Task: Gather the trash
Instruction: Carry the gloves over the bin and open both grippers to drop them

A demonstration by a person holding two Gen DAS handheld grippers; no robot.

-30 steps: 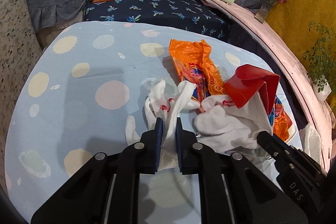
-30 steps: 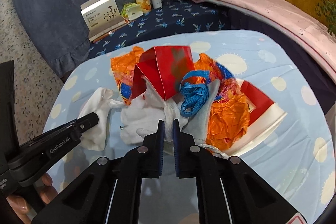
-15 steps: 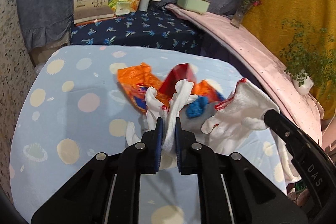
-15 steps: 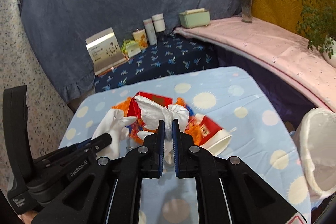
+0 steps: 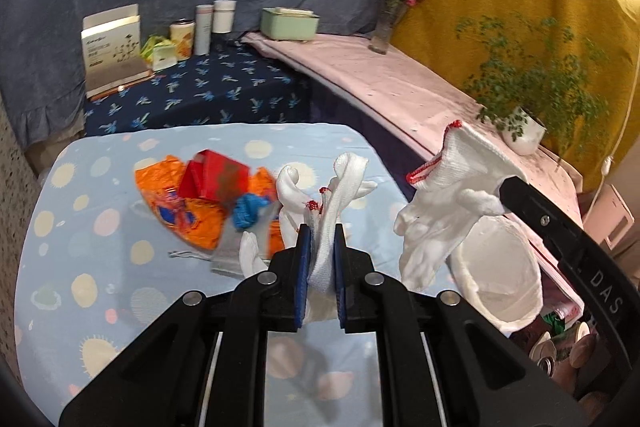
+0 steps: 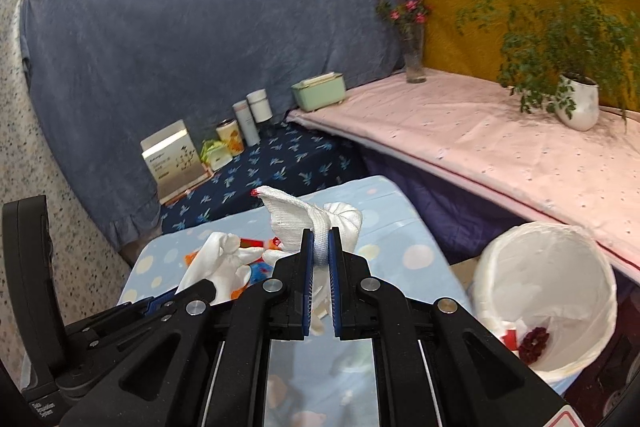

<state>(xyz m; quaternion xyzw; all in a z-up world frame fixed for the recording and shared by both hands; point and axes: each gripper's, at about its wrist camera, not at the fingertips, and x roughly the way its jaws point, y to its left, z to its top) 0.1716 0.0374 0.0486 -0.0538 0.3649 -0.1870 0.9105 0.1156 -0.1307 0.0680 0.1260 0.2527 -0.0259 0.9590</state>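
Left wrist view: the left tongs (image 5: 320, 251) sit at lower centre, nearly closed and pinching a white knitted cotton glove with a red-stitched cuff (image 5: 338, 187), which hangs clear above the pale blue spotted surface (image 5: 100, 267). At right of the frame the right tongs (image 5: 506, 193) come in as a black bar, clamped on a second white knitted glove (image 5: 440, 195) that dangles above the white-lined round trash bin (image 5: 500, 279) at lower right. Left of centre the rest of the litter lies on the cloth: a crumpled orange plastic wrapper (image 5: 192, 219), a red paper carton (image 5: 212, 179) and a bunched blue ribbon (image 5: 248, 211).

Right wrist view: the right tongs (image 6: 320, 259) at centre are squeezed almost fully together on the second glove's fabric, which bunches above the pads. The bin (image 6: 548, 291) stands at lower right, off the surface's edge, with some scraps already inside. The left tongs (image 6: 176, 301) enter from lower left, their glove (image 6: 218, 263) drooping over the litter pile.

Risks, as I judge them: each glove is held by a thin fold, so a quick swing could let it slip out. Released short of the rim, the limp fabric could drape over the bin's edge or drop to the floor. Dangling fingers might also snag the liner.
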